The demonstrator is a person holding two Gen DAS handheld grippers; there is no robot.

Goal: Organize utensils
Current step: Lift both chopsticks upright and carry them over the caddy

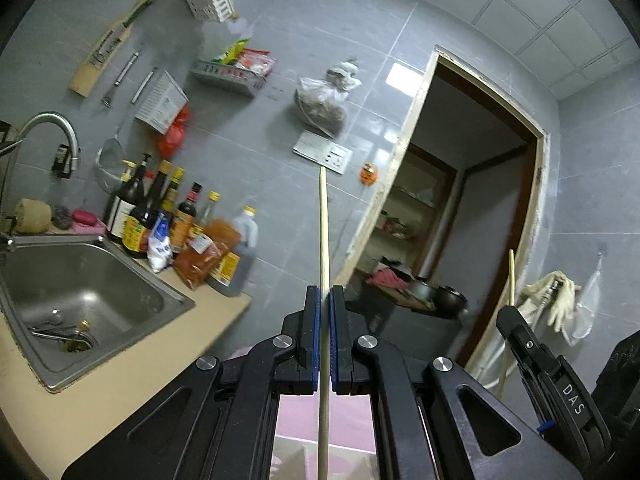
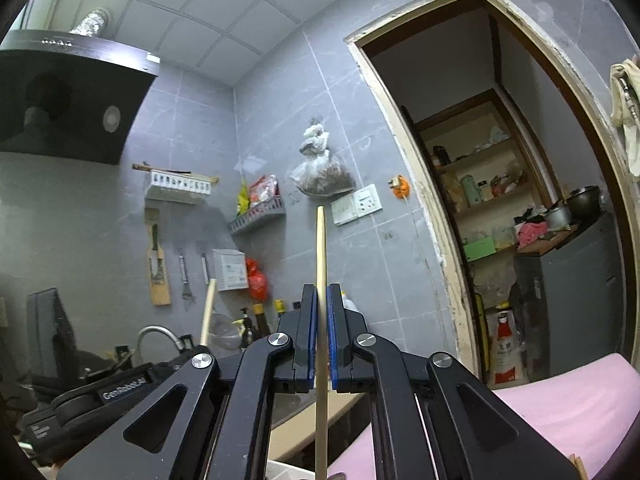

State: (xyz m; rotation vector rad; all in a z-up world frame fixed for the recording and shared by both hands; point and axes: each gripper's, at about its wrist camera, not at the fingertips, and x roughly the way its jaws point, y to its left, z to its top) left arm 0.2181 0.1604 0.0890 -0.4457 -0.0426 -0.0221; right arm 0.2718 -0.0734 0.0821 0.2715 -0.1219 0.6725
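My left gripper (image 1: 325,292) is shut on a pale wooden chopstick (image 1: 323,224) that runs straight out between the blue pads, pointing up at the grey tiled wall. My right gripper (image 2: 321,290) is shut on a second wooden chopstick (image 2: 320,248), also upright. Each gripper shows in the other's view: the right one (image 1: 510,312) at the right edge with its chopstick (image 1: 511,276), the left one (image 2: 202,350) at lower left with its chopstick (image 2: 208,308). Both are held in the air above the counter.
A steel sink (image 1: 80,280) with tap (image 1: 52,128) sits at left, sauce bottles (image 1: 168,216) beside it on the beige counter (image 1: 160,360). A white wall rack (image 2: 178,188), grey shelf (image 2: 256,216) and hanging tools are on the wall. A doorway (image 2: 500,200) opens at right. A pink surface (image 2: 560,400) lies below.
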